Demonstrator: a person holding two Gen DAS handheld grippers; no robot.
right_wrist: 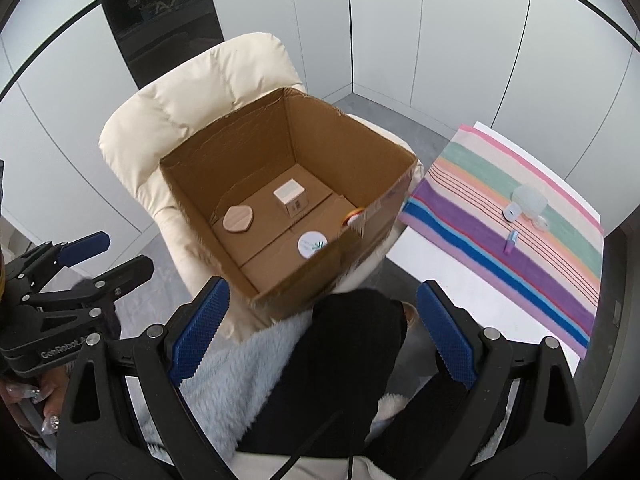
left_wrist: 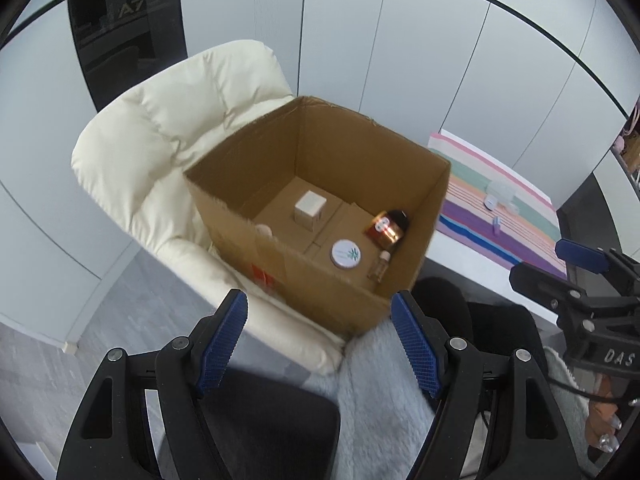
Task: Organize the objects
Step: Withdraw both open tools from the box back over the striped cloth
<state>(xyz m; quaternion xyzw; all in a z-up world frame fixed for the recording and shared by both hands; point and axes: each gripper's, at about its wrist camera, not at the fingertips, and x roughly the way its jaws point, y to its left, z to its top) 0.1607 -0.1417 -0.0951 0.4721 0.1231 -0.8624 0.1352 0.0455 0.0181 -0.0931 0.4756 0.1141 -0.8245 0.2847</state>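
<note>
An open cardboard box [left_wrist: 340,296] [right_wrist: 200,172] sits on a cream padded chair [left_wrist: 160,132] [right_wrist: 192,92]. Inside lie a small white cube box [left_wrist: 309,208] [right_wrist: 289,194], a round white tin [left_wrist: 345,254] [right_wrist: 312,245], a dark amber jar [left_wrist: 390,226], a small clear bottle [left_wrist: 380,266] and a pale wooden octagonal piece [right_wrist: 238,219]. My left gripper [left_wrist: 320,344] hovers open and empty before the box's near corner. My right gripper [right_wrist: 322,336] is open and empty too, over a knee in black.
A striped cloth [left_wrist: 500,216] [right_wrist: 520,248] covers a white table at the right, with several small pale items [right_wrist: 526,204] on it. A person's lap with a fluffy light-blue garment [left_wrist: 376,392] [right_wrist: 228,376] lies below both grippers. White wall panels stand behind.
</note>
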